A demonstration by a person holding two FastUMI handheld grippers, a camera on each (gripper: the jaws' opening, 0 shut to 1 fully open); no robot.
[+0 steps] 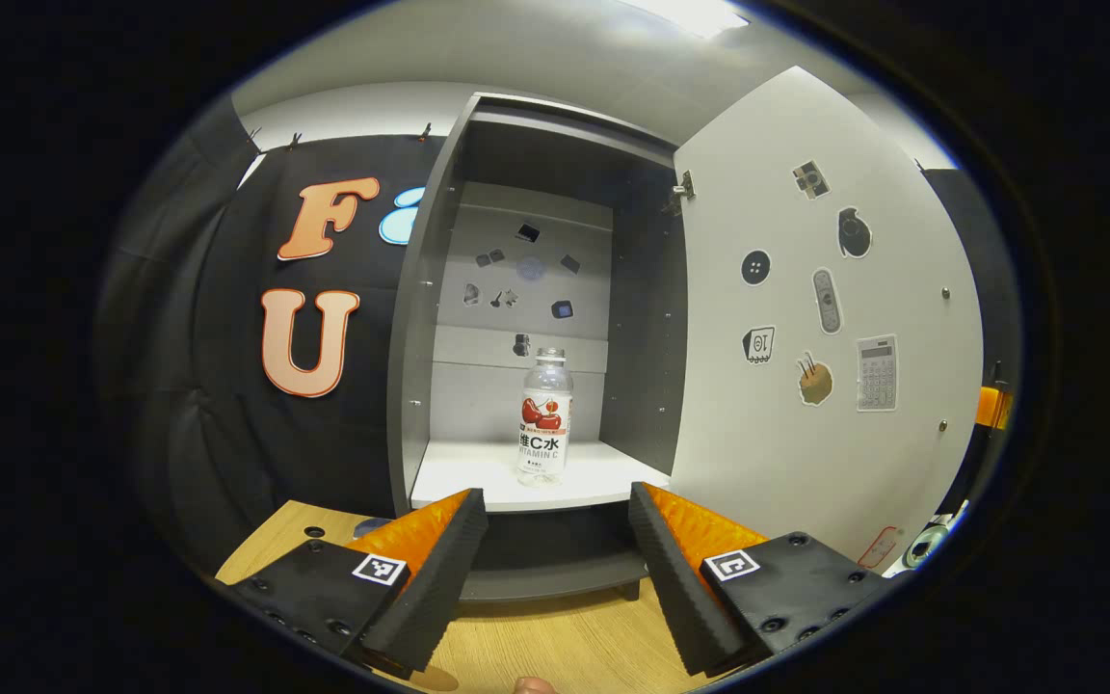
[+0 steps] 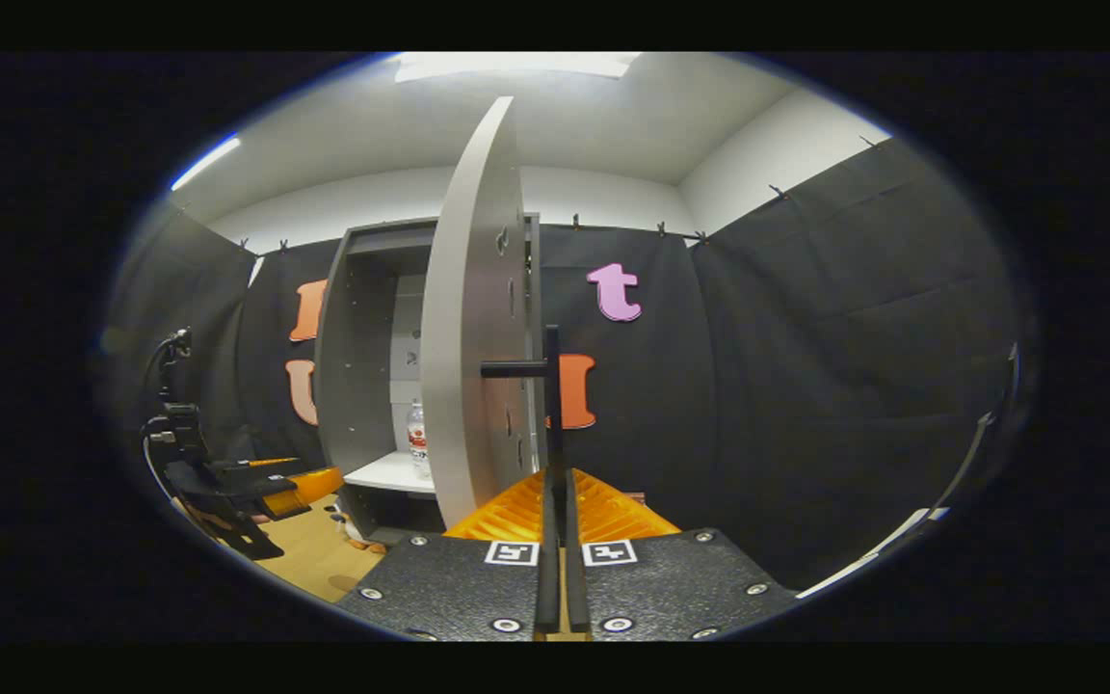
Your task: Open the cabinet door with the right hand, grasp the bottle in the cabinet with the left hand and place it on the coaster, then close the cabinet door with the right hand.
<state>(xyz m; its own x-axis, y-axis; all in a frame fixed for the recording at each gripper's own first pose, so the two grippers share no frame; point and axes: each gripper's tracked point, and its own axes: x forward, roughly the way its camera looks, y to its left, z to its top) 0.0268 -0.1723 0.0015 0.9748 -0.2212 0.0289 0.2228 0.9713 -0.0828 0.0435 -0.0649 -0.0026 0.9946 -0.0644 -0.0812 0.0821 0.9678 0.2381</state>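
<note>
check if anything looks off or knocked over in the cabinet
Nothing stands out. The bottle stands upright on the white shelf, capped, with no spill around it. The door is swung open on its hinges and looks intact. The left tongs are open in front of the shelf; the right tongs are shut on the door handle.

a white shelf (image 1: pixel 478 477) sits inside the cabinet (image 1: pixel 420 337). the bottle (image 1: pixel 544 416) stands upright on it. the cabinet rests on a wooden table (image 1: pixel 555 636).
</note>
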